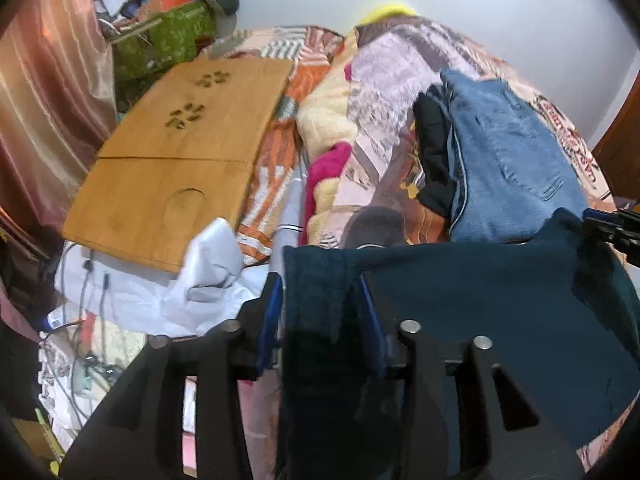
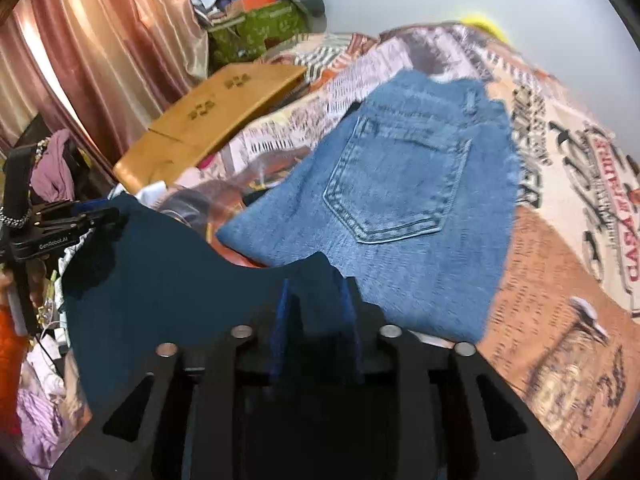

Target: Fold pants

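A dark teal pair of pants (image 1: 480,300) hangs stretched between my two grippers above the bed. My left gripper (image 1: 320,280) is shut on a bunched edge of it, the cloth filling the gap between the blue pads (image 1: 272,312). My right gripper (image 2: 316,284) is shut on the other edge of the same dark teal pants (image 2: 168,280). Each gripper also shows in the other's view: the right gripper (image 1: 612,232) at the far right, the left gripper (image 2: 80,220) at the far left. Blue jeans (image 2: 400,200) lie flat on the bed beyond, back pocket up.
The blue jeans (image 1: 512,160) rest on a patterned bedspread (image 2: 560,240), with a black garment (image 1: 434,152) beside them. A wooden lap table (image 1: 180,152) lies at the left of the bed, over white cloth (image 1: 208,272) and cables. A pink curtain (image 1: 40,100) and a green box (image 1: 176,36) stand behind.
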The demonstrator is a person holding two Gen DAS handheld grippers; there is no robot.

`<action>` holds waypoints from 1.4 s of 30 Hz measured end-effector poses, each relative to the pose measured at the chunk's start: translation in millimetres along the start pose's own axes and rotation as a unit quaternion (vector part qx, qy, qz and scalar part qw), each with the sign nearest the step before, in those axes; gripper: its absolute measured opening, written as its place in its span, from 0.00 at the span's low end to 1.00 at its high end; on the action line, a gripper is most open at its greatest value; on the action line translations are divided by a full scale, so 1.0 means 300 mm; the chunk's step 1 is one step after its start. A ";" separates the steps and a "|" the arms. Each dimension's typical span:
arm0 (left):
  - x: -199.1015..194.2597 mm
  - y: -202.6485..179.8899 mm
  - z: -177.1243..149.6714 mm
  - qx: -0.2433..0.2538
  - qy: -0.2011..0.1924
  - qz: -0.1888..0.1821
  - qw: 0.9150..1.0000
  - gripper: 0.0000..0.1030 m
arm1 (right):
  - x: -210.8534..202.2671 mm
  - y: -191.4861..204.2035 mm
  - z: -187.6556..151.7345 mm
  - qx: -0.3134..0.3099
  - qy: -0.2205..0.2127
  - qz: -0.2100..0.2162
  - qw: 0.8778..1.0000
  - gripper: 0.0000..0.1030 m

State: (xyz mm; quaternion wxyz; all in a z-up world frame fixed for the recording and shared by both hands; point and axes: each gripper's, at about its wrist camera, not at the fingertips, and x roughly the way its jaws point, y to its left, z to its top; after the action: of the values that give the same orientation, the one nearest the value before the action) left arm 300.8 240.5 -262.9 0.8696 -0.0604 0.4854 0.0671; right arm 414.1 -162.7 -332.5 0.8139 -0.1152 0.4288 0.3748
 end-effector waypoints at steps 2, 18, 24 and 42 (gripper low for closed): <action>-0.058 0.009 -0.011 -0.002 -0.015 0.004 1.000 0.47 | -0.086 0.013 -0.017 0.000 -0.017 -0.002 1.000 0.27; -0.180 0.023 -0.313 -0.036 0.015 -0.044 0.998 0.57 | -0.319 0.129 -0.282 -0.004 -0.021 0.000 1.000 0.42; -0.124 -0.059 -0.378 -0.009 0.019 0.005 1.000 0.45 | -0.212 0.146 -0.407 0.011 0.040 0.013 0.999 0.42; -0.140 -0.031 -0.432 -0.007 0.013 0.059 0.998 0.41 | -0.265 0.160 -0.523 0.039 0.028 0.030 0.998 0.43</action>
State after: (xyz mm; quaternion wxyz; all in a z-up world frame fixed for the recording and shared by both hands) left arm 172.2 207.0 -294.5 0.8574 -0.0382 0.4988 0.1209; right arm 256.2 -249.8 -358.7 0.7937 -0.0806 0.4691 0.3788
